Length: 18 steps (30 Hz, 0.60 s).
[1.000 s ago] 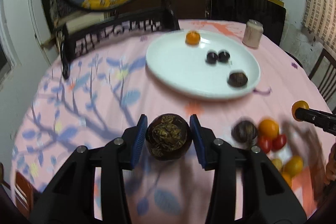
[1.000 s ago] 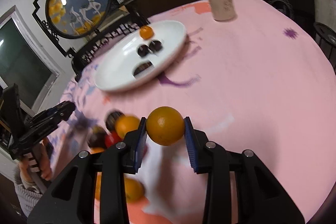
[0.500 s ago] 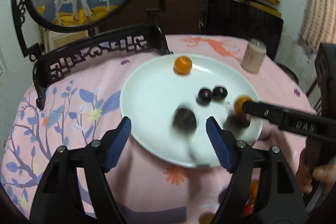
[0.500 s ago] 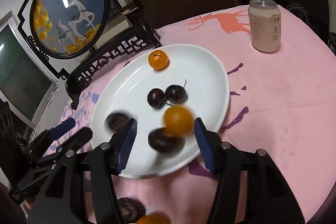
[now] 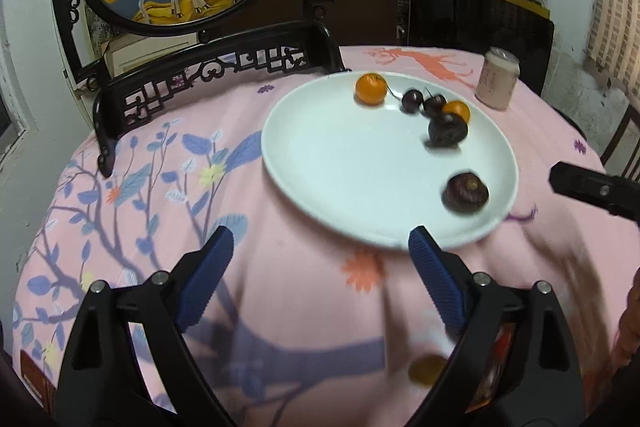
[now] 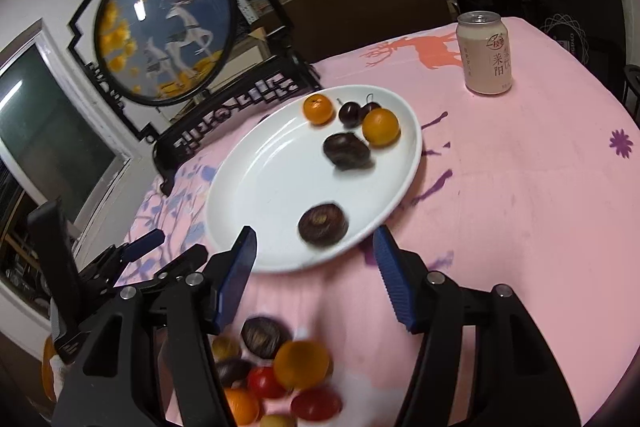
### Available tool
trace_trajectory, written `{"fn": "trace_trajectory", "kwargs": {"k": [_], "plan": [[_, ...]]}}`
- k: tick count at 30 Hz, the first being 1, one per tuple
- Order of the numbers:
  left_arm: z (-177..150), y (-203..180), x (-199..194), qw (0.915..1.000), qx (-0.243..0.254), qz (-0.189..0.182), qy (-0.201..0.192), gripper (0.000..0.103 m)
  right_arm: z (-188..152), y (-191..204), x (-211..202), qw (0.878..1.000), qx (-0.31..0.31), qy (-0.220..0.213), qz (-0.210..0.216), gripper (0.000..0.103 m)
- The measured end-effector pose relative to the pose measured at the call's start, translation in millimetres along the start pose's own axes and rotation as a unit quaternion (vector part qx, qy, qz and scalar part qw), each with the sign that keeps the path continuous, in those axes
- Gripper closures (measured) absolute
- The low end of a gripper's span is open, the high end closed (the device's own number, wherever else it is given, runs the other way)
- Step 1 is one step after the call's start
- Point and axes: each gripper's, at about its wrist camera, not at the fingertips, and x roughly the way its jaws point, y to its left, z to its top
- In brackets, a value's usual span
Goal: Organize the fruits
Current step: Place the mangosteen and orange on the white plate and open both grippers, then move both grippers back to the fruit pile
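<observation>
Both loads gone from the jaws since a second ago. Left gripper, then clamped on a dark round fruit, now spread wide and empty, jaws just opened; that fruit now on the near right of the white plate. Right gripper likewise parted, jaws just opened, its orange now lying far right on the plate beside the cherries.
</observation>
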Motion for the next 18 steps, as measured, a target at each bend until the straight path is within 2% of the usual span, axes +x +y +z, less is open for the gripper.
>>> {"fn": "trace_trajectory", "kwargs": {"k": [6,8,14,18], "plan": [[-29,-11,-17,0.9989,0.043,0.018,0.003,0.010,-28,1,-19,1.000,-0.003,0.005,-0.007,0.039],[-37,-15,-24,0.9981,0.057,0.024,0.000,0.010,-36,-1,-25,1.000,0.001,0.004,-0.014,0.031],[-48,-22,-40,0.9982,0.058,-0.013,-0.004,0.009,-49,-9,-40,1.000,0.018,-0.005,-0.022,0.030],[-54,-37,-43,0.9961,0.083,-0.027,-0.009,0.009,-49,-12,-40,0.999,0.023,-0.005,-0.022,0.030]]}}
